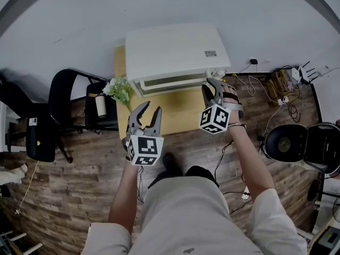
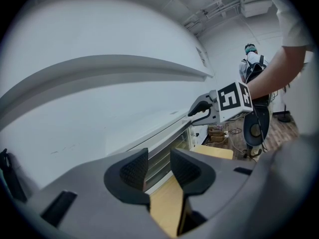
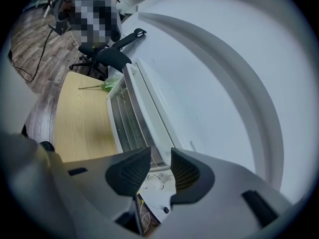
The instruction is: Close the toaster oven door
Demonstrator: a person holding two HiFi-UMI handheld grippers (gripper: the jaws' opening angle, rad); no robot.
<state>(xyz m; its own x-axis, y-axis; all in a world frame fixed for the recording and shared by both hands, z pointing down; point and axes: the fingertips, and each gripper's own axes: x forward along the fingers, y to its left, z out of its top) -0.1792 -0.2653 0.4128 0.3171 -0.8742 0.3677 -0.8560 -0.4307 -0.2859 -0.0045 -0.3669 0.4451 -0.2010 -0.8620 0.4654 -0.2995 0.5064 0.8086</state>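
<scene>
my left gripper (image 1: 150,108) hovers open, empty, over the light wooden table (image 1: 180,116). on it, the boxy white toaster oven (image 1: 175,49) shows its glass door (image 1: 170,82) almost shut, i judge. my right gripper (image 1: 211,85), jaws apart on nothing, sits at the door's right end; i'd push squarely, gently.

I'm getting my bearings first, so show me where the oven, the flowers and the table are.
oven (image 1: 175,49), head view, on its white top.
flowers (image 1: 120,89), head view, on the blooms.
table (image 1: 180,113), head view, on bare wood before the oven.
</scene>
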